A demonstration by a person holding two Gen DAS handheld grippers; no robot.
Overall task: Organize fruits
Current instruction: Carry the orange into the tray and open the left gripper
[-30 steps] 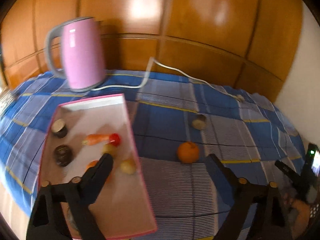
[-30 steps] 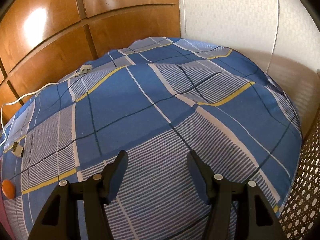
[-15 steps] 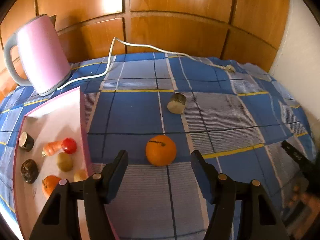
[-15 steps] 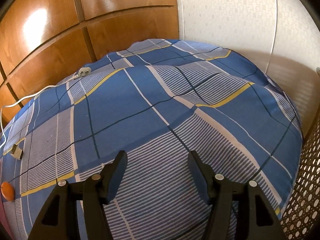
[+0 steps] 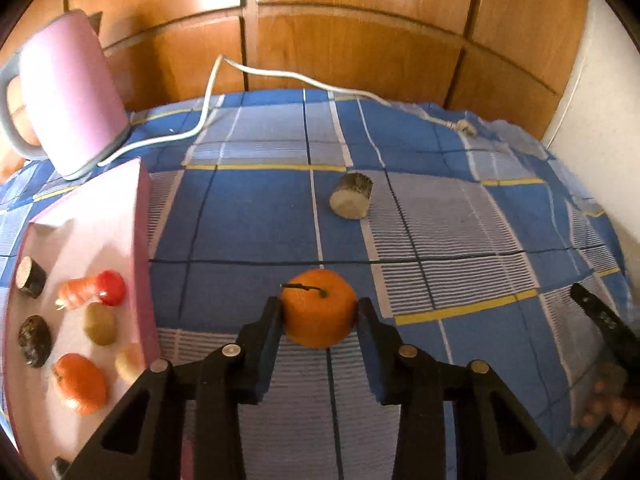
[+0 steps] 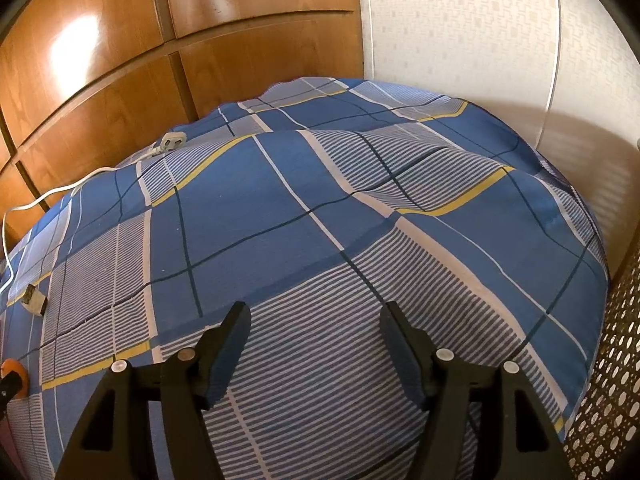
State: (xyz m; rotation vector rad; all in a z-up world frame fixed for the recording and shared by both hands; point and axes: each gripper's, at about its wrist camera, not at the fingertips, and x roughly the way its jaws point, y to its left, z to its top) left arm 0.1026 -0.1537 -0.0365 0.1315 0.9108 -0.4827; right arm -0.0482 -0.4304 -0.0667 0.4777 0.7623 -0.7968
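Note:
An orange [image 5: 319,307] with a short stem sits on the blue checked cloth [image 5: 440,240]. My left gripper [image 5: 319,316] has closed on it, one fingertip touching each side. A pink tray [image 5: 140,216] to the left holds several fruits, among them a red one [image 5: 111,287] and an orange one [image 5: 80,383]. A brown cut cylinder piece [image 5: 351,201] lies on the cloth beyond the orange. My right gripper [image 6: 314,326] is open and empty over the cloth. The orange also shows at the left edge of the right wrist view [image 6: 14,372].
A pink kettle [image 5: 68,92] stands at the back left with its white cord [image 5: 280,76] running across to a plug [image 6: 172,142]. Wooden panels stand behind. A perforated basket [image 6: 608,380] is at the right edge.
My left gripper swung right from the tray, moved up to the orange and closed its fingers on it. The right gripper has barely moved.

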